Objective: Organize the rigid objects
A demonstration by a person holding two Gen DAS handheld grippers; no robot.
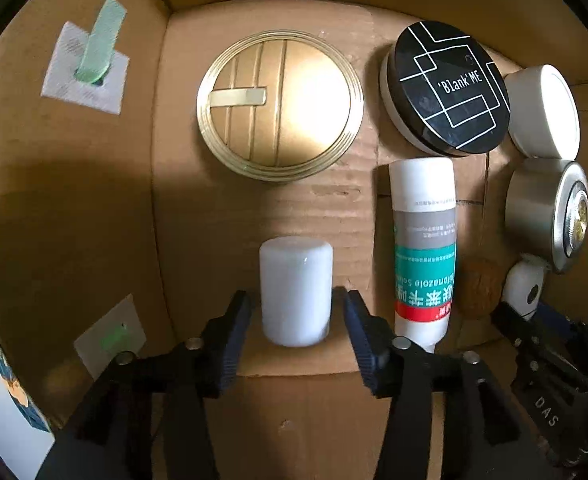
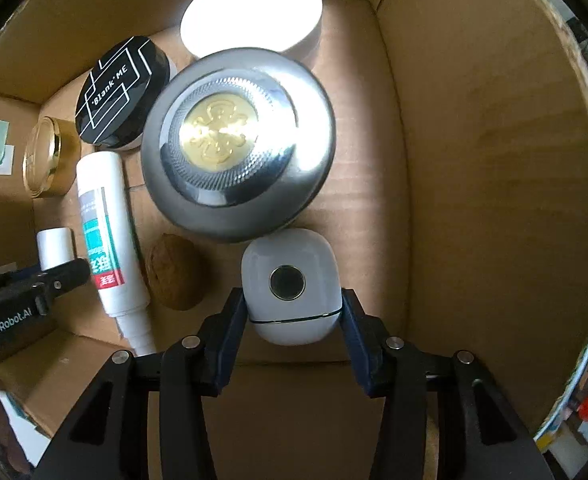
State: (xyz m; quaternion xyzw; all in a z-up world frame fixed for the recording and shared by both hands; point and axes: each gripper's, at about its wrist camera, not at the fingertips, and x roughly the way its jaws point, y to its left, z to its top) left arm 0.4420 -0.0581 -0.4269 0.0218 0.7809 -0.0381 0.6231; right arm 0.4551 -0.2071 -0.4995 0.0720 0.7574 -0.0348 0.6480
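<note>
Left gripper (image 1: 297, 306), right gripper (image 2: 292, 306): black frames; dark-blue ribbed pads; silver screws; white "GenRobot.AI" lettering.

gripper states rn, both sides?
Left gripper: open, fingers either side of the white cylinder, small gaps showing.
Right gripper: white earbud-style case between its fingers; contact cannot be told.
</note>
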